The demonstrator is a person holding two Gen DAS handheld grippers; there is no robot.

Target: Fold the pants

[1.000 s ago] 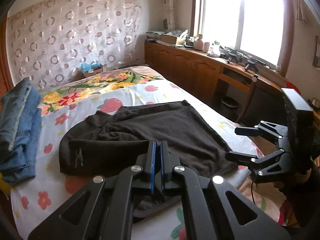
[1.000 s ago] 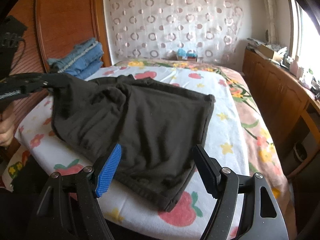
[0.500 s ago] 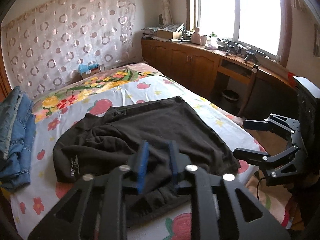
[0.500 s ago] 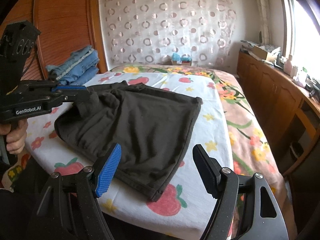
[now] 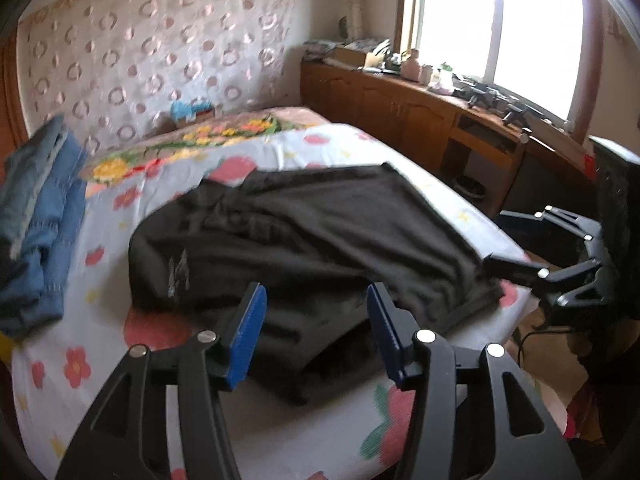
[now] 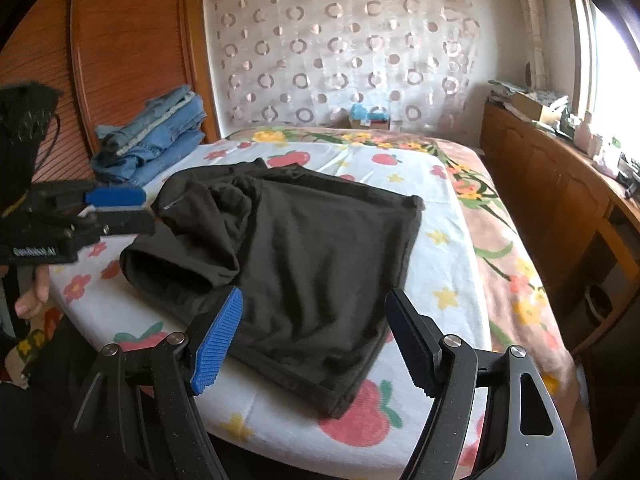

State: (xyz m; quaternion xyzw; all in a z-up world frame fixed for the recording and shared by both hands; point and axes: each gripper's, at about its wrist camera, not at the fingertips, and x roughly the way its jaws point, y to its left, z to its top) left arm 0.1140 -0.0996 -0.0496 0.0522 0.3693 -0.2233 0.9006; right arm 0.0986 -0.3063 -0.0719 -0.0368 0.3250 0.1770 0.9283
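Observation:
Dark brown pants (image 5: 320, 240) lie folded and rumpled on the flowered bedsheet (image 5: 100, 340); they also show in the right wrist view (image 6: 312, 248). My left gripper (image 5: 316, 332) is open and empty, just above the near edge of the pants. It appears from the side in the right wrist view (image 6: 120, 208), left of the pants. My right gripper (image 6: 316, 336) is open and empty over the pants' near hem. It shows at the bed's right edge in the left wrist view (image 5: 516, 240).
A stack of blue jeans (image 5: 36, 216) lies at the bed's left side, against the wooden headboard (image 6: 132, 48). Wooden cabinets (image 5: 400, 120) with clutter run under the window on the right. A small bin (image 5: 470, 188) stands beside the bed.
My left gripper opened and let go of the pants, which dropped onto the bed. It drew back slightly. My right gripper stayed open.

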